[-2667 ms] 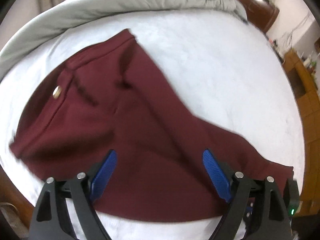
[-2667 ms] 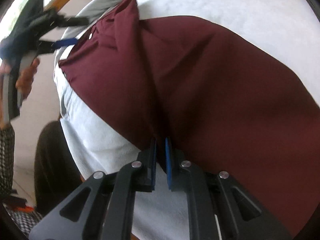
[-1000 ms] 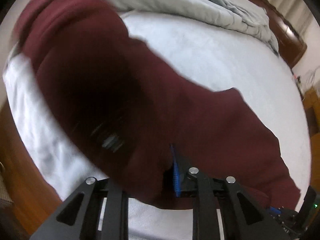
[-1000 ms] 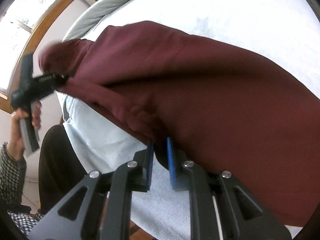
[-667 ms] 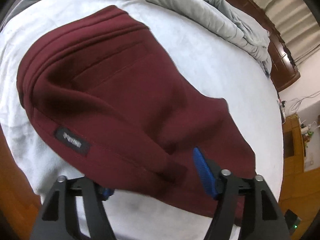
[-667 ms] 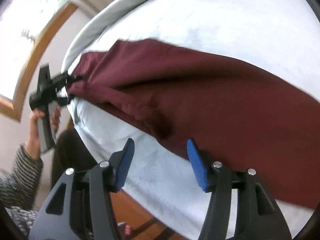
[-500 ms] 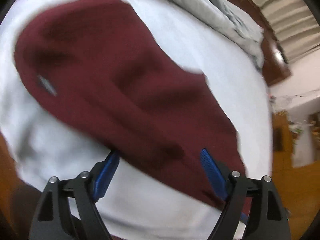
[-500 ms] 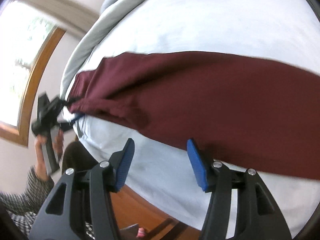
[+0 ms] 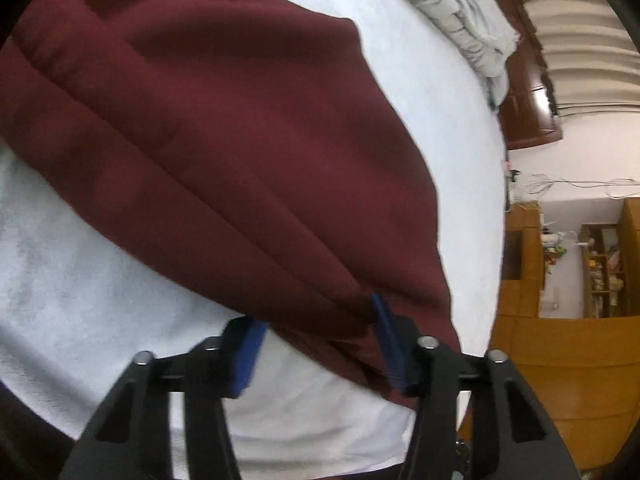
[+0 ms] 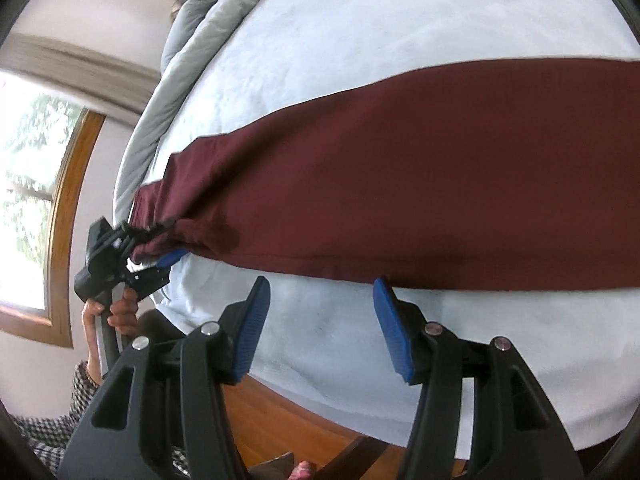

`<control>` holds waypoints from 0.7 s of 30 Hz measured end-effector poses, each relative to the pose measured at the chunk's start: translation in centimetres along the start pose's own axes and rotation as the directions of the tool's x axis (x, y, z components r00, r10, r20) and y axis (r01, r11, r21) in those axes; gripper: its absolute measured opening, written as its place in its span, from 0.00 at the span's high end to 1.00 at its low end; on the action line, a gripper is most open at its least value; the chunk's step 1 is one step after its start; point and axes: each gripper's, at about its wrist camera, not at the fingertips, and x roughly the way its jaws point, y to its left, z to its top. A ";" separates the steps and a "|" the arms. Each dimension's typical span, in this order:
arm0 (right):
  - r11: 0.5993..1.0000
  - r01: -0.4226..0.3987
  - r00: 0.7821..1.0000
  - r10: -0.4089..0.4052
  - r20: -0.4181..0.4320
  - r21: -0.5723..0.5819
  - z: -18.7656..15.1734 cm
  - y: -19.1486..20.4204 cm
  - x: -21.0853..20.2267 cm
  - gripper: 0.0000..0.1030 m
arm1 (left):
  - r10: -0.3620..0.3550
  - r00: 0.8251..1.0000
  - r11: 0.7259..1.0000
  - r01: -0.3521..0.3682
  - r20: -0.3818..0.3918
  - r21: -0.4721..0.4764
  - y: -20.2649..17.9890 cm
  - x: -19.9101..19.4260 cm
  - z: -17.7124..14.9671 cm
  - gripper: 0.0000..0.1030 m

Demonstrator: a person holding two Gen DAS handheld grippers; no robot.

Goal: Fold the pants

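Lying folded lengthwise on the bed [image 10: 360,32], maroon pants [image 10: 440,168]; left jaws closing around their edge; right jaws released.

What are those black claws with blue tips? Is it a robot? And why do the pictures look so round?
It is not a robot. A person holds a squeeze tool in each hand, and a small wide-eyed camera on each looks along its two fingers, which bends the picture. One picture comes from the left tool, the other from the right tool. The right one also shows the person's hand holding the left tool. Dark red pants lie on a white bed sheet, beside a grey blanket. The left tool's jaws have just been closing, with the pants' edge between them. The right tool's jaws have just opened and hold nothing.
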 end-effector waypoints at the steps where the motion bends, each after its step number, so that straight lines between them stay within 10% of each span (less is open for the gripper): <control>1: 1.000 -0.011 1.000 0.011 0.014 0.029 0.0 -0.8 -0.7 0.47 | 0.002 1.000 1.000 -0.002 -0.010 -0.011 0.3 0.0 -0.1 0.57; 21: 0.912 0.008 0.966 -0.112 0.231 0.410 -0.4 -14.3 -8.7 0.54 | -0.054 0.988 0.995 0.066 -0.141 0.079 -4.8 4.6 -3.0 0.54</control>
